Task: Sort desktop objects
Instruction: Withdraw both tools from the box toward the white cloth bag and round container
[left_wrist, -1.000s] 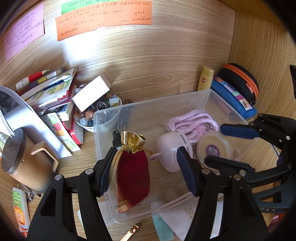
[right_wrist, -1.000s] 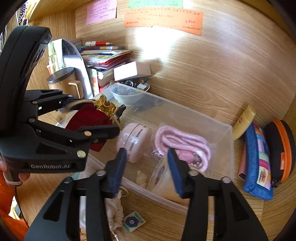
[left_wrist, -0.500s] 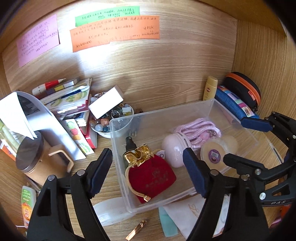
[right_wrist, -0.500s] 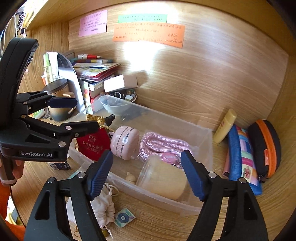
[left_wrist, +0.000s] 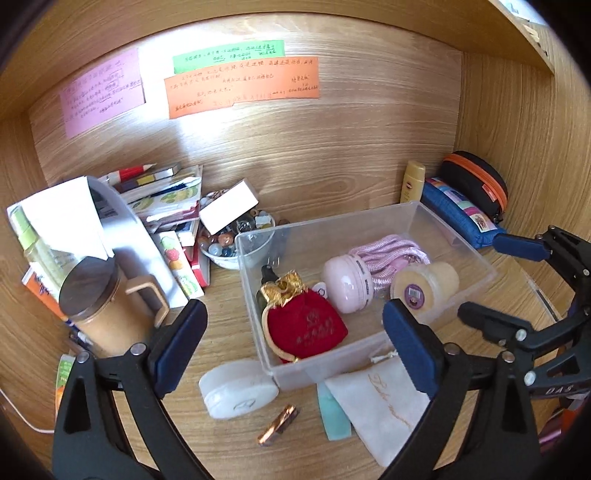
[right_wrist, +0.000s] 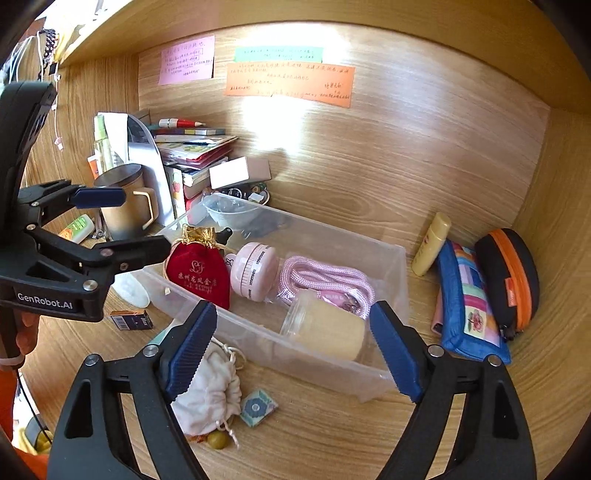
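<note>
A clear plastic bin (left_wrist: 424, 210) (right_wrist: 384, 373) sits on the wooden desk. In it lie a red velvet pouch (left_wrist: 308, 328) (right_wrist: 197, 275), a pink round case (left_wrist: 345, 286) (right_wrist: 255, 273), a pink cord (left_wrist: 388, 247) (right_wrist: 321, 277) and a cream jar (left_wrist: 424, 284) (right_wrist: 327, 326). My left gripper (left_wrist: 291, 345) is open and empty, held above and in front of the bin. My right gripper (right_wrist: 295, 347) is open and empty, over the bin's near wall.
In front of the bin lie a white case (left_wrist: 238, 389), a white cloth pouch (left_wrist: 384, 402) (right_wrist: 205, 391), a copper clip (left_wrist: 279, 430) and a small patterned packet (right_wrist: 258, 406). A mug (left_wrist: 101, 302), books (left_wrist: 166, 206) and a bead bowl (left_wrist: 232, 247) stand left. A blue pouch (right_wrist: 469, 302), black case (right_wrist: 511, 277) and yellow tube (right_wrist: 430, 243) stand right.
My left gripper let go of the red pouch into the bin, opened and drew back upward. My right gripper opened wider and drew back too.
</note>
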